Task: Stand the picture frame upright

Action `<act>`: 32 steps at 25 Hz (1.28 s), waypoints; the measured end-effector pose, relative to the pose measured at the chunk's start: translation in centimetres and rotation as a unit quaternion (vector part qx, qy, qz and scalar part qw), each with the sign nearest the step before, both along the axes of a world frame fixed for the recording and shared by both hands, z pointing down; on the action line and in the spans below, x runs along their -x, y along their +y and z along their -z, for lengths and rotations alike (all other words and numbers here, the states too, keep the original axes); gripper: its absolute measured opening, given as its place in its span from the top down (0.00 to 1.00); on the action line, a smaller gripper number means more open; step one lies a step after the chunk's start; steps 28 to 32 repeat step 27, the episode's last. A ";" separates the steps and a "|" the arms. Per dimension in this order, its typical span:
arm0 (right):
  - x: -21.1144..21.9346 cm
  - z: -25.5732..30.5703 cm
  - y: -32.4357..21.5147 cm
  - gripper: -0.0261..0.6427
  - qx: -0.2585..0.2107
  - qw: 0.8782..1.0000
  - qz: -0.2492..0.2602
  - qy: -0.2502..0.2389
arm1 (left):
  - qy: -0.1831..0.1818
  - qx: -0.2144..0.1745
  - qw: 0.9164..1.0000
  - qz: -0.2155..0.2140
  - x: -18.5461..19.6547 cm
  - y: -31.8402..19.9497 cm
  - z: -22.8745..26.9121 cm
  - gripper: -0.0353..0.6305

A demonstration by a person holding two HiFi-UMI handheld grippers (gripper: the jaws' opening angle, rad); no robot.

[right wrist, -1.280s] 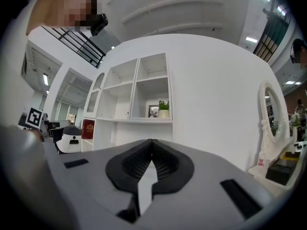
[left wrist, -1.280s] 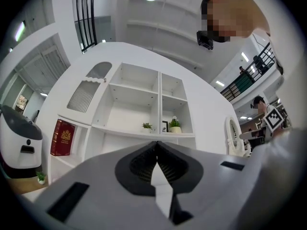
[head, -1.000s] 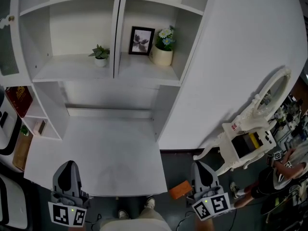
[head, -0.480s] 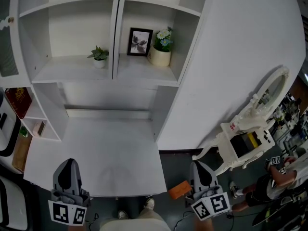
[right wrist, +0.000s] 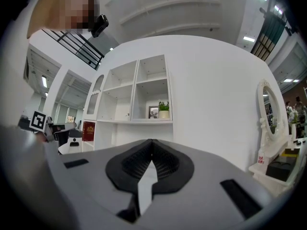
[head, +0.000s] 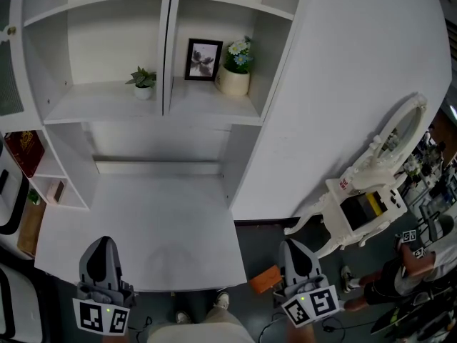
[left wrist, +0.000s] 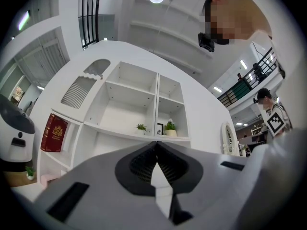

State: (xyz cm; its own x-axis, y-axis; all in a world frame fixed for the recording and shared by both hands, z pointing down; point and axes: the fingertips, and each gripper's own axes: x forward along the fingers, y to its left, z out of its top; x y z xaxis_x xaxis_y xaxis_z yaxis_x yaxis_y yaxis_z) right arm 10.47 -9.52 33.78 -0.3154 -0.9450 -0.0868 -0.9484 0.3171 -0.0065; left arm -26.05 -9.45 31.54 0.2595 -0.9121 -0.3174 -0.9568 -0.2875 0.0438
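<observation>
We are holding the left tongs [head: 103,243] and right tongs [head: 292,244] closed, empty; the picture frame [head: 203,60] is already standing upright on the shelf [head: 203,104]

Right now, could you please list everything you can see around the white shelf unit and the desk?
shelf unit: one, white, ahead
picture frame: one, black, upright in the right compartment, left of the flowerpot
flowerpot: one, cream, white and blue flowers, right compartment
small potted plant: one, green in a white pot, left compartment
book: one, red, side shelf at far left
desk: one, white, below the shelves
ornate mirror: one, white, at right
orange object: one, on the floor by the desk
bystander: one, lower right
left tongs: one, grey, shut, empty
right tongs: one, grey, shut, empty
</observation>
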 end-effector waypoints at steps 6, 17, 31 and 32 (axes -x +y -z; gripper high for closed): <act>0.2 -0.2 0.3 0.95 0.004 1.000 0.000 0.011 | 0.006 0.000 1.000 -0.009 -0.7 -0.2 -0.4 0.92; -0.2 -1.3 0.3 0.95 0.011 1.000 0.001 0.009 | 0.009 0.007 1.000 -0.009 -1.5 -0.3 -1.5 0.92; -0.5 -1.5 0.5 0.95 0.008 1.000 -0.002 0.005 | 0.015 0.014 1.000 -0.017 -2.1 -0.4 -2.3 0.92; -0.5 -1.5 0.5 0.95 0.008 1.000 -0.002 0.005 | 0.015 0.014 1.000 -0.017 -2.1 -0.4 -2.3 0.92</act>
